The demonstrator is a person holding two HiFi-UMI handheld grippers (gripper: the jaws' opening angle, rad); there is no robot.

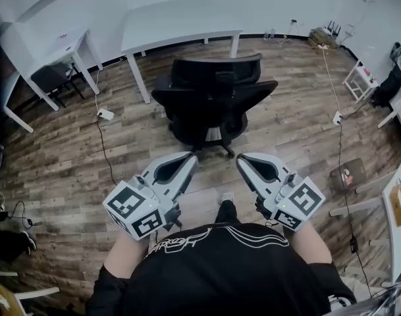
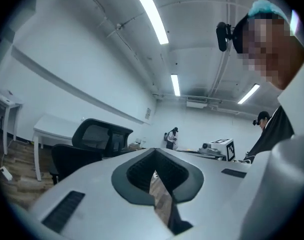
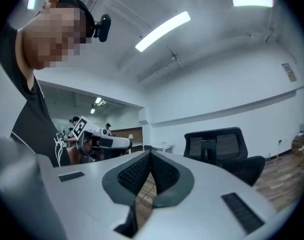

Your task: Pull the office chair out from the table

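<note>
A: Where does the black mesh-backed office chair [image 1: 213,101] stand?

B: Upright on the wood-plank floor [image 1: 68,157], clear of the white rectangular table [image 1: 180,25] behind it, with bare boards between them. I'd judge the pull done.

A: And the grippers?

B: The left gripper [image 1: 191,157] and right gripper [image 1: 240,160] are both closed tight on nothing, held near the person's body and short of the chair.

A: Next move?

B: Probably none. Pulling further would call for opening the jaws and taking hold of the chair.

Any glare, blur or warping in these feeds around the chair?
Head view: evenly lit and sharp, but table and floorboards bow toward the edges. Left gripper view: ceiling lights blown out, corners black. Right gripper view: same dark corners; office chair clear.
</note>
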